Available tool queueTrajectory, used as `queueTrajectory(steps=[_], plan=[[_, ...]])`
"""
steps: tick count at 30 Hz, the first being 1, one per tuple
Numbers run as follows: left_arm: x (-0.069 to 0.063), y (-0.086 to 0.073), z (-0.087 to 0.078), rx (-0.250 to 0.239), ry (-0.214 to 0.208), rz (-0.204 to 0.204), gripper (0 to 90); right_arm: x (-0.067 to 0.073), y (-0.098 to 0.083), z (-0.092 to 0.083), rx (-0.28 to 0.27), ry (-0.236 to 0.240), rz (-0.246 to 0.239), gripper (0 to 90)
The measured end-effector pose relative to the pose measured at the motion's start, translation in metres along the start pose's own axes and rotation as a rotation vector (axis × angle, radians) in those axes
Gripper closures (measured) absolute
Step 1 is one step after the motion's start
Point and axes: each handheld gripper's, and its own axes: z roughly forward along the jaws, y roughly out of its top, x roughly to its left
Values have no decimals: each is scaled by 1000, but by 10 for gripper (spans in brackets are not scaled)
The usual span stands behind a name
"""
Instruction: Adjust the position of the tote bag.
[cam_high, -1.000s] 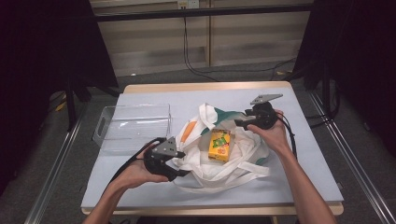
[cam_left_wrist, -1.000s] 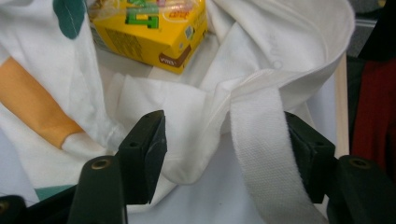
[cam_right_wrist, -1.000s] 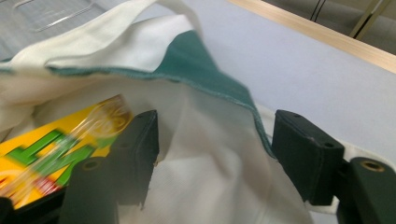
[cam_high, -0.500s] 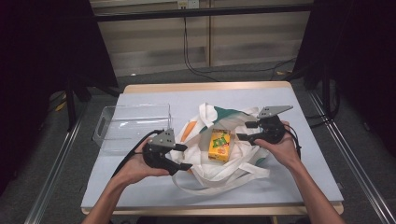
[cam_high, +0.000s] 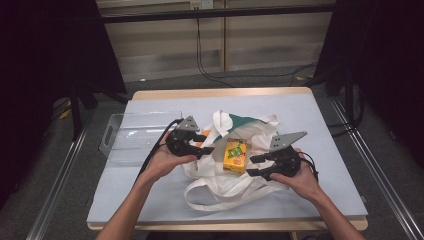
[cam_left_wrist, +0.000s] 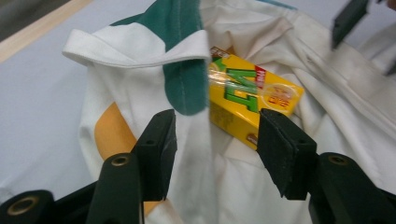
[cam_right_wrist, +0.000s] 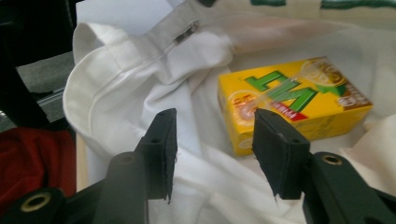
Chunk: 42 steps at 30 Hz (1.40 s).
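Note:
A white tote bag (cam_high: 260, 134) with green and orange print lies crumpled mid-table. A yellow juice box (cam_high: 236, 155) rests flat on it. My left gripper (cam_high: 206, 145) is at the bag's left side, pointing right. In the left gripper view its jaws (cam_left_wrist: 217, 149) have just been closing and stand apart over the bag's cloth (cam_left_wrist: 116, 79), the juice box (cam_left_wrist: 247, 98) just beyond. My right gripper (cam_high: 251, 166) is at the bag's near right, pointing left. Its jaws (cam_right_wrist: 217, 154) have also been closing; loose white cloth (cam_right_wrist: 140, 70) lies between them unpinched, the box (cam_right_wrist: 289, 107) beyond.
A clear plastic tray (cam_high: 135, 135) stands on the grey table mat to the left of the bag. The bag's long handles (cam_high: 220, 192) loop toward the near table edge. Red cloth (cam_right_wrist: 32, 158) shows at the lower left of the right gripper view.
The left gripper moved away from the near edge to the bag's left side. The right gripper came from the bag's far right corner to its near right. The handles now lie spread out.

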Motion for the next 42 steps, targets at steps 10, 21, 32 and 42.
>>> queueTrajectory(steps=[10, 21, 32, 42], plan=[[10, 15, 38, 105, 137, 14, 555, 13, -8, -2, 28, 101, -44, 391], [51, 9, 48, 123, 195, -148, 867, 14, -21, 9, 92, 94, -44, 684], [65, 12, 49, 248, 232, -169, 863, 23, -49, 1, 153, 115, -36, 759], [58, 3, 44, 191, 210, -150, 702, 25, -61, 5, 122, 79, -21, 698]])
